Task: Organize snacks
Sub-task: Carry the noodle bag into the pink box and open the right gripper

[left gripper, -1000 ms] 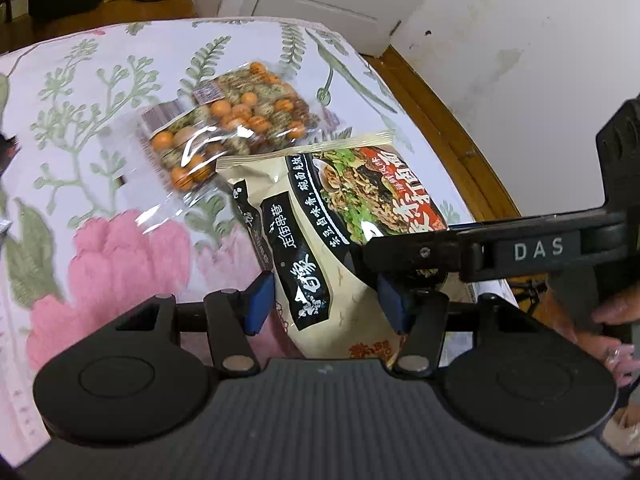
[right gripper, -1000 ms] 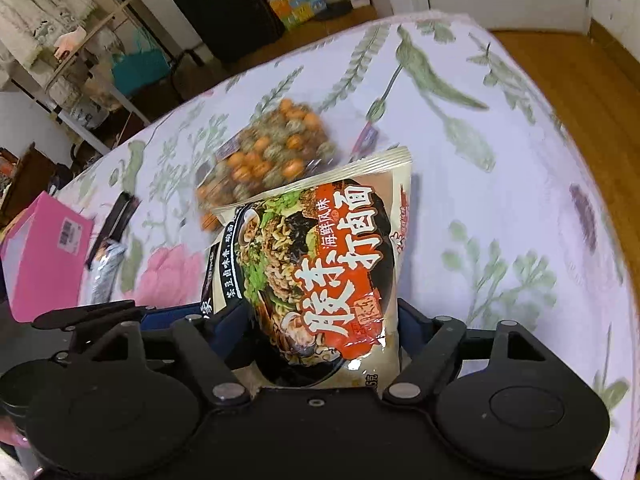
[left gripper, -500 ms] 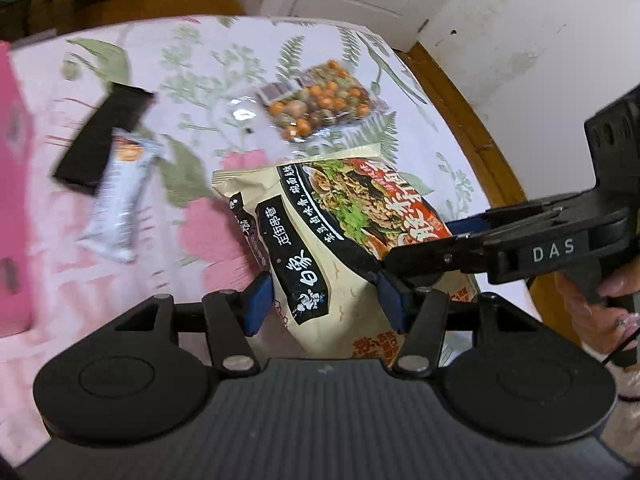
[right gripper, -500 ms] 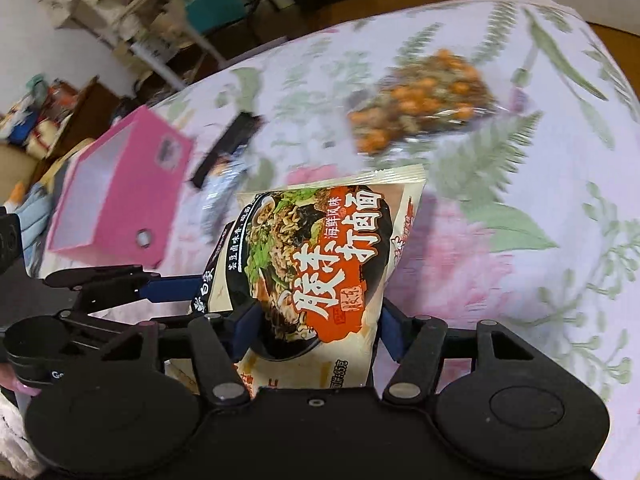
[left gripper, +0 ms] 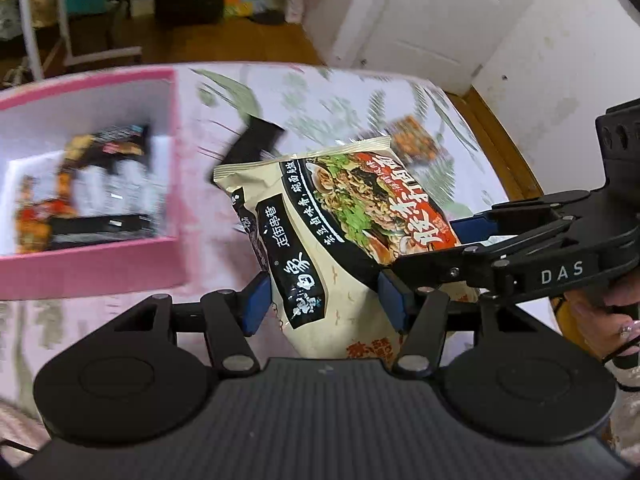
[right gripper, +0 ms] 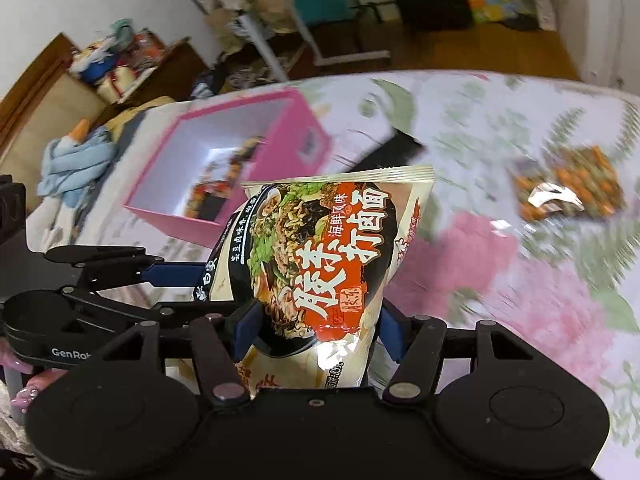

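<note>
The noodle packet (left gripper: 340, 240) has risen toward the pink box (left gripper: 172, 152); both the left gripper (left gripper: 324, 300) and the right gripper (right gripper: 316, 324) are clamping it. Ideally, lowering it level.

Floral bed (right gripper: 500, 280): pink box (left gripper: 100, 264), nut pack (right gripper: 568, 188)

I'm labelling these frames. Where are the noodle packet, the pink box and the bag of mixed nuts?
noodle packet (right gripper: 320, 264): right wrist view, printed front.
pink box (left gripper: 96, 264): left wrist view, near outer wall.
bag of mixed nuts (right gripper: 572, 188): right wrist view, middle of the bag.
</note>
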`<state>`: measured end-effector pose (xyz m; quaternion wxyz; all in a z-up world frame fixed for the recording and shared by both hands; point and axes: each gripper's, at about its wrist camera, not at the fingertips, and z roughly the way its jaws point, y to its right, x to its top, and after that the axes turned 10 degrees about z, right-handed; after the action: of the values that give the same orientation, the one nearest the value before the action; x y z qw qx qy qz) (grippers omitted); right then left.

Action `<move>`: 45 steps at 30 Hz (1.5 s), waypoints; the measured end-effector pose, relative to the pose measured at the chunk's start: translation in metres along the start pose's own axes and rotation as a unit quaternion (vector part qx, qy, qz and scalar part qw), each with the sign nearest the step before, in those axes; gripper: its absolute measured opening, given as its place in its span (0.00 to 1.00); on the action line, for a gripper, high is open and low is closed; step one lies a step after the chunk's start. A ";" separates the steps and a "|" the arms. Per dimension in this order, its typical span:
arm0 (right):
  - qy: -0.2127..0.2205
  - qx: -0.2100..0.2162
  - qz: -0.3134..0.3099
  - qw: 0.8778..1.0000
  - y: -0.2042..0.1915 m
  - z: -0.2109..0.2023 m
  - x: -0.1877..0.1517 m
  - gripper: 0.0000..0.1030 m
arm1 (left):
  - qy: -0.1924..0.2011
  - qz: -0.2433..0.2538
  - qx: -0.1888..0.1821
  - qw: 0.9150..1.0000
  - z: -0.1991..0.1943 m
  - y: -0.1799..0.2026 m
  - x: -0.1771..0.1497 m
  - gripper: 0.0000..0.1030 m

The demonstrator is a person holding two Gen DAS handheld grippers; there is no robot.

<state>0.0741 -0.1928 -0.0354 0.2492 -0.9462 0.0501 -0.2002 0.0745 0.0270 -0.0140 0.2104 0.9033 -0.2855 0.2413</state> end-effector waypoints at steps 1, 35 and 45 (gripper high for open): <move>-0.003 0.010 -0.006 1.000 -0.008 0.004 0.004 0.64 | 0.004 0.001 0.008 1.000 -0.009 -0.008 -0.001 0.55; -0.052 0.109 -0.016 0.993 -0.148 0.220 0.107 0.57 | -0.021 -0.080 0.156 0.984 -0.021 -0.276 0.020 0.58; -0.019 0.086 -0.077 0.993 -0.161 0.202 0.099 0.62 | 0.003 -0.021 0.236 0.972 -0.017 -0.244 0.014 0.58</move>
<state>0.2451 0.0192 -0.0824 0.3141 -0.9260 -0.0444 -0.2046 0.2297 0.2128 -0.0522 -0.0026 0.9325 -0.2007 0.3003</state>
